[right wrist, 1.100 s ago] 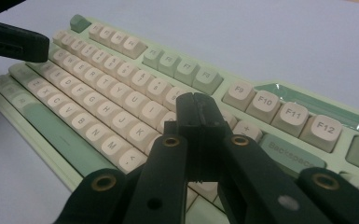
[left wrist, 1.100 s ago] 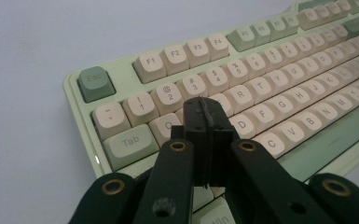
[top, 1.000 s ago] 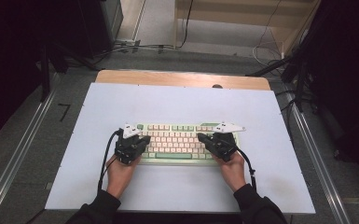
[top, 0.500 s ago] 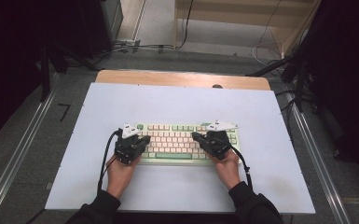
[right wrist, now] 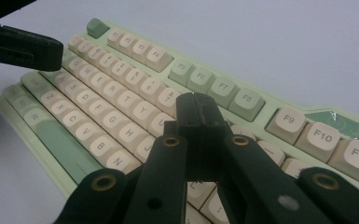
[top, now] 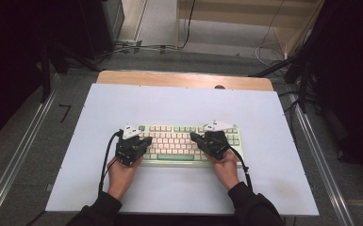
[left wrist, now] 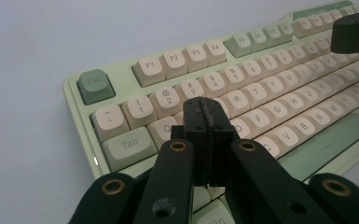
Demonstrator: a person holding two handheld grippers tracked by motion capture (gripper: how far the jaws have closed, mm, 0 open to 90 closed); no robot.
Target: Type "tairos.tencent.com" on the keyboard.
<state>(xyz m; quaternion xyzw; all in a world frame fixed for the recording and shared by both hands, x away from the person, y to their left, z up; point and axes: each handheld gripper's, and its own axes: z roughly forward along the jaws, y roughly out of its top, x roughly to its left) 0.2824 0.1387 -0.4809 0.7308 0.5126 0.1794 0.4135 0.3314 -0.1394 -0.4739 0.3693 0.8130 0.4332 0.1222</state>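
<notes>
Lying square near the front middle of the white table (top: 264, 122), the pale green keyboard (top: 188, 157) looks rigid and fairly light, its smooth keycaps likely slippery; it would best be taken by its short end edges, or pressed key by key. Both grippers are clenched on nothing: the left gripper (left wrist: 204, 108) hovers above the keyboard's Q–W keys, the right gripper (right wrist: 196, 106) above its upper middle rows. The gripper views give key legends; the high view gives the keyboard's place and both hands.
</notes>
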